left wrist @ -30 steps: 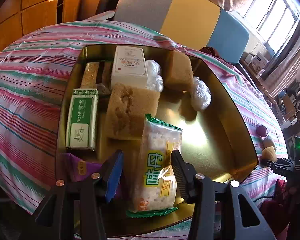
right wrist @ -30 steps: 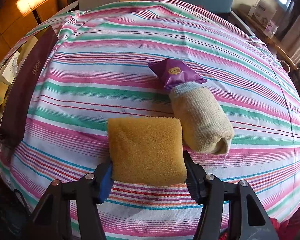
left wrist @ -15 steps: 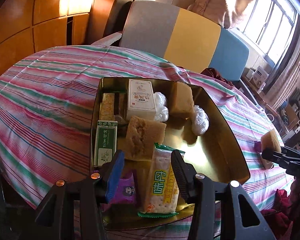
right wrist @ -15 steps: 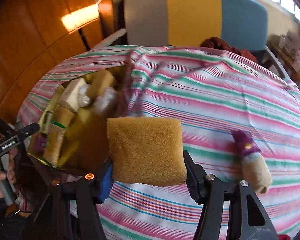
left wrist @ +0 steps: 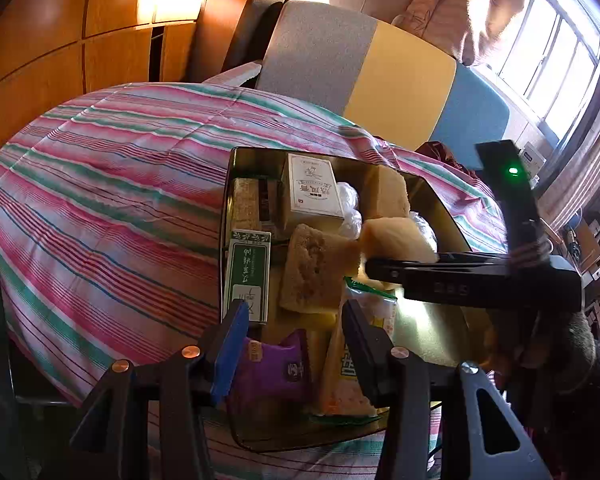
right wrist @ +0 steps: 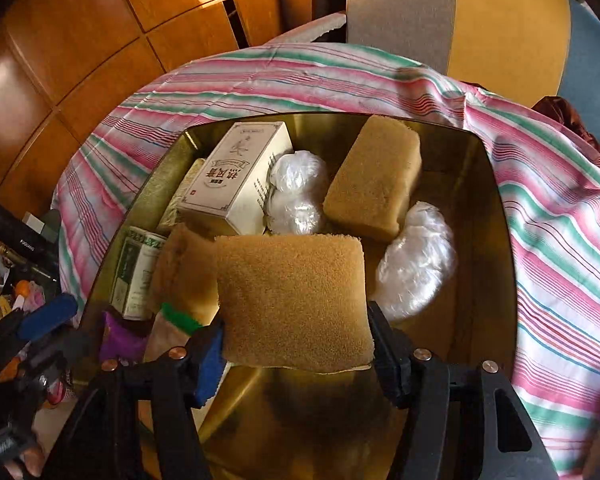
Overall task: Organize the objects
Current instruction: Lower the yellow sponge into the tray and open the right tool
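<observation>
Your right wrist view alone shows the plastic bag [right wrist: 416,260] at 2 o'clock of the sponge [right wrist: 294,304] in the gold tray [right wrist: 496,248]. Your right gripper [right wrist: 296,344] has the sponge between its jaws, which have just been opening — your left gripper [left wrist: 296,344] hangs part-open, holding nothing.

Home living or dining room: table under striped cloth [left wrist: 112,184], gold tray [right wrist: 488,208] of snacks, grey-yellow-blue upholstered seat [left wrist: 380,76] behind, wood-panelled wall [left wrist: 60,40], curtained window [left wrist: 560,60], cluttered shelves at right edge.
</observation>
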Motion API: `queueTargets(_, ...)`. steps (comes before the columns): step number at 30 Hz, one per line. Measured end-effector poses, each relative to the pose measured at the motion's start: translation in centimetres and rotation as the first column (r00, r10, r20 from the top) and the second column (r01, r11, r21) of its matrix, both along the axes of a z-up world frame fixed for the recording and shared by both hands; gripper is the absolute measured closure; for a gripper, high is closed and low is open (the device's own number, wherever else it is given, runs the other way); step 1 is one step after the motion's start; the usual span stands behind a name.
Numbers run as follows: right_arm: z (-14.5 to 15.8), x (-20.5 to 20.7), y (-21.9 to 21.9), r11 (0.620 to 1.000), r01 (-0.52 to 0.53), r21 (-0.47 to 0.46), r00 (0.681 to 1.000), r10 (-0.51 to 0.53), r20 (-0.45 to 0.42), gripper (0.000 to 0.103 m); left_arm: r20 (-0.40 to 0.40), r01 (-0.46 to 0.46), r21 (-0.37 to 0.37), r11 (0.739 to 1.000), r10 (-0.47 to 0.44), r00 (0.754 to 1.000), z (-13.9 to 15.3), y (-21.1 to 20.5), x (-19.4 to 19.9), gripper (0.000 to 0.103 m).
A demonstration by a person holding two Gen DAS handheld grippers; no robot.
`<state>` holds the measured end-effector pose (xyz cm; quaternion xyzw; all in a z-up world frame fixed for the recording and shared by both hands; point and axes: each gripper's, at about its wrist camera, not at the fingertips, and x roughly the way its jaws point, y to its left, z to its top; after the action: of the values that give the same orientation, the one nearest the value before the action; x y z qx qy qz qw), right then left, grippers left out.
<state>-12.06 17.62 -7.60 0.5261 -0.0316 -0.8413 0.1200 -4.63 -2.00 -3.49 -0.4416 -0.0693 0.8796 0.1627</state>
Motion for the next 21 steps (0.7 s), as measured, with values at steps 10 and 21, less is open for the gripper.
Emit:
queueTargets(10, 0.0, -0.1, 0.1, 1.0, 0.01, -0.028, 1.0, -0.01, -0.017, 0.006, -0.002, -0.013, -0.004, 1.0, 0.013, 1.0, 0.0, -0.3, -0.1, 0.054)
queueTargets(21, 3.2, 4.2, 2.7, 0.996, 0.071, -0.052, 0.992, -0.076, -0.105, 0.0, -0.06, 0.019, -0.054, 0.998, -0.022, 0.998, 1.8, 1.4, 1.0, 0.054)
